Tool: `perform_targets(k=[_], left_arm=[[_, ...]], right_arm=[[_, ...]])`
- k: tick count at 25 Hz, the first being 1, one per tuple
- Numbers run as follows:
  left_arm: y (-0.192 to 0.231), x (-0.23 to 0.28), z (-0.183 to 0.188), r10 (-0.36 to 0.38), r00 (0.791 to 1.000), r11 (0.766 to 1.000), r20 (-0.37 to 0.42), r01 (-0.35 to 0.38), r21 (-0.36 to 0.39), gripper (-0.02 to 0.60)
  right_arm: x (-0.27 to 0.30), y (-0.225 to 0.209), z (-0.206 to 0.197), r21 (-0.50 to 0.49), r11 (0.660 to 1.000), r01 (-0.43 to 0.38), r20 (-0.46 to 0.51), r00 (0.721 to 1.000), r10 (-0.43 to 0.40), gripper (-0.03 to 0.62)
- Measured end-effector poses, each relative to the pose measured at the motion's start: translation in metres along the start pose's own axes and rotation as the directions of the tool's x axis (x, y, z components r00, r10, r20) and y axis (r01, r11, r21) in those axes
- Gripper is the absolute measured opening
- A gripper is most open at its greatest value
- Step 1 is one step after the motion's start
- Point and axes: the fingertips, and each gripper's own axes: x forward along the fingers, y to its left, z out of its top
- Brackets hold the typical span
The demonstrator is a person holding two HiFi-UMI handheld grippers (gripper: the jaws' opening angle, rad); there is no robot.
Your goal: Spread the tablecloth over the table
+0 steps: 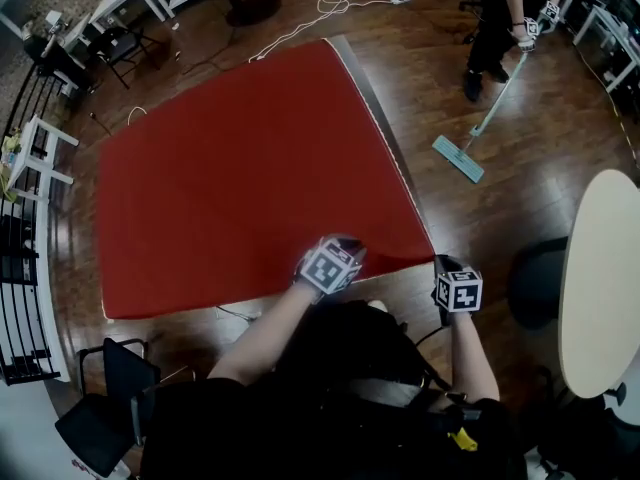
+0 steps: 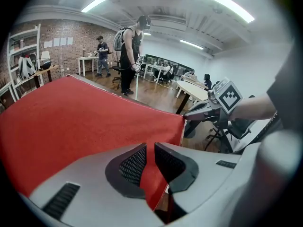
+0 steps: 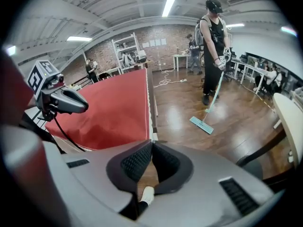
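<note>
Nearest the head camera is the person's dark-clad torso, with both forearms reaching forward to the near edge of the bench (image 1: pixel 374 110); the red tablecloth (image 1: pixel 240 168) lies spread over the bench, covering nearly all of the top and leaving only a thin grey strip bare along the right side. At the near edge, somewhat left of the near right corner, the left gripper (image 1: pixel 340 250) has its jaws drawn narrow on a fold of the tablecloth; its own view shows red fabric pinched between the two ribbed pads and hanging below them, while the rest of the cloth stretches away flat in front and to the left. Just beside that same near right corner is the right gripper (image 1: pixel 443 268), a little to the right of the left one and apart from it; its jaws are closed tip to tip, and only wooden floor (image 1: pixel 480 218) and a shoe show in the gap lower down between the pads; the tips sit right at the cloth's white-hemmed corner, but whether they catch the hem cannot be told. The near edge of the cloth rises slightly where the left gripper has it. Well beyond the bench a standing person (image 1: pixel 495 28) holds a mop (image 1: pixel 470 138) on the floor; a pale round top (image 1: pixel 605 268) stands to the right.
</note>
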Motion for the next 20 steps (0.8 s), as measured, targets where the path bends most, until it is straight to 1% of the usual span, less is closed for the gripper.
perform_targets(k=[3, 6, 8, 10, 12, 13, 14, 15, 17, 20], left_arm=[[-0.002, 0.003, 0.008, -0.002, 1.000, 1.000, -0.003, 0.002, 0.007, 0.057], [-0.008, 0.005, 0.011, -0.009, 1.000, 1.000, -0.002, 0.009, 0.005, 0.057], [-0.006, 0.004, 0.008, 0.006, 1.000, 1.000, -0.002, -0.006, 0.001, 0.057], [0.000, 0.002, 0.007, 0.026, 1.000, 1.000, 0.002, -0.026, -0.009, 0.057], [0.007, 0.000, 0.008, 0.044, 0.999, 0.999, 0.014, -0.044, -0.023, 0.057], [0.009, -0.002, 0.009, 0.052, 0.998, 0.998, 0.021, -0.052, -0.031, 0.057], [0.012, -0.003, 0.009, 0.059, 0.998, 0.998, 0.028, -0.058, -0.040, 0.057], [0.014, -0.005, 0.009, 0.067, 0.997, 0.997, 0.035, -0.065, -0.048, 0.057], [0.020, -0.007, 0.009, 0.088, 0.995, 0.994, 0.044, -0.085, -0.066, 0.057], [0.025, -0.012, 0.014, 0.120, 0.991, 0.989, 0.059, -0.114, -0.091, 0.057]], right_arm=[[0.002, -0.005, 0.002, -0.015, 1.000, -0.015, -0.015, 1.000, 0.015, 0.011], [0.004, -0.008, -0.005, -0.022, 1.000, -0.017, -0.050, 0.999, 0.016, 0.011], [0.007, -0.009, -0.012, -0.029, 0.999, -0.030, -0.068, 0.997, 0.028, 0.011], [0.008, -0.015, -0.013, -0.042, 0.999, -0.012, -0.071, 0.997, 0.009, 0.012], [0.005, -0.029, -0.005, -0.059, 0.998, 0.037, -0.044, 0.998, -0.040, 0.021], [0.003, -0.034, 0.002, -0.069, 0.996, 0.056, -0.020, 0.998, -0.057, 0.075], [0.002, -0.035, 0.011, -0.078, 0.995, 0.065, 0.010, 0.998, -0.065, 0.092], [0.001, -0.033, 0.022, -0.085, 0.994, 0.062, 0.044, 0.997, -0.059, 0.092], [0.005, -0.022, 0.046, -0.100, 0.995, 0.031, 0.104, 0.994, -0.020, 0.092], [0.013, 0.002, 0.074, -0.153, 0.988, -0.017, 0.154, 0.987, 0.041, 0.092]])
